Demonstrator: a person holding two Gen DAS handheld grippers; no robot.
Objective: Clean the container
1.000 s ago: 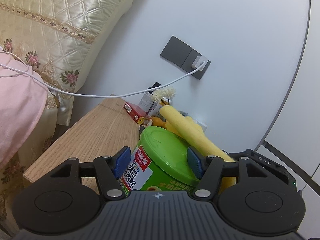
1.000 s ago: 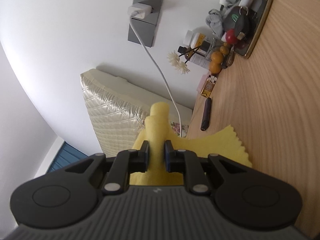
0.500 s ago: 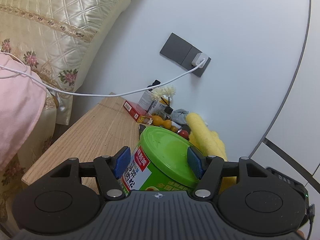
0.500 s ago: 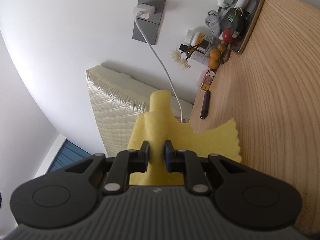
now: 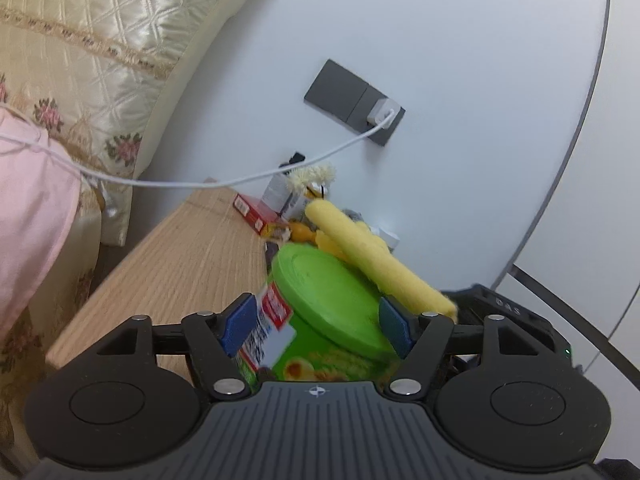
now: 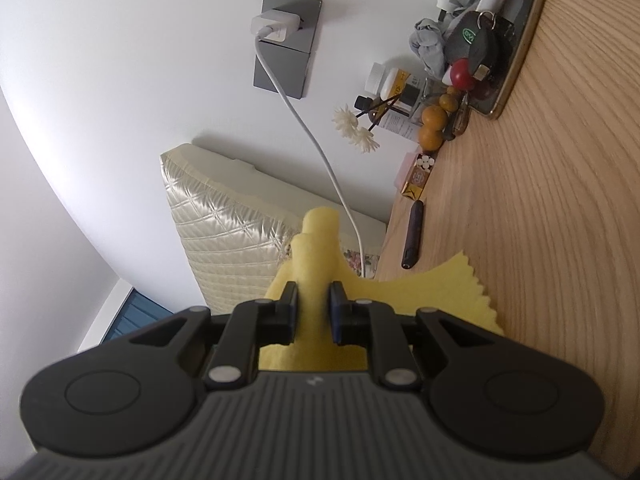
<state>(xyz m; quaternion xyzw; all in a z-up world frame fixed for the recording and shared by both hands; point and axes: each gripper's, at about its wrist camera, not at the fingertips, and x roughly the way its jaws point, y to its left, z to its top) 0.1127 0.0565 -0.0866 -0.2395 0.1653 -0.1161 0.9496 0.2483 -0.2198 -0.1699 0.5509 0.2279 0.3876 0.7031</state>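
Note:
My left gripper [image 5: 316, 328] is shut on a green container [image 5: 320, 344] with a green lid [image 5: 328, 292] and a printed label, held tilted above the wooden table [image 5: 192, 264]. My right gripper [image 6: 314, 312] is shut on a folded yellow cloth [image 6: 316, 256]. In the left wrist view the yellow cloth [image 5: 372, 252] lies across the far right rim of the lid, with the right gripper's black body [image 5: 504, 312] behind it.
At the table's back by the wall stand small bottles [image 6: 394, 84], oranges [image 6: 434, 120], a dried flower [image 6: 354, 128], keys on a phone [image 6: 480, 52], a red box [image 5: 256, 212] and a dark pen [image 6: 414, 240]. A white charger cable [image 5: 240, 180] hangs across. The bed's quilted headboard [image 5: 100, 32] is on the left.
The yellow cloth has swept back across the lid's far rim, after pulling away to the right half a second ago. The container has tilted a little in my left gripper.

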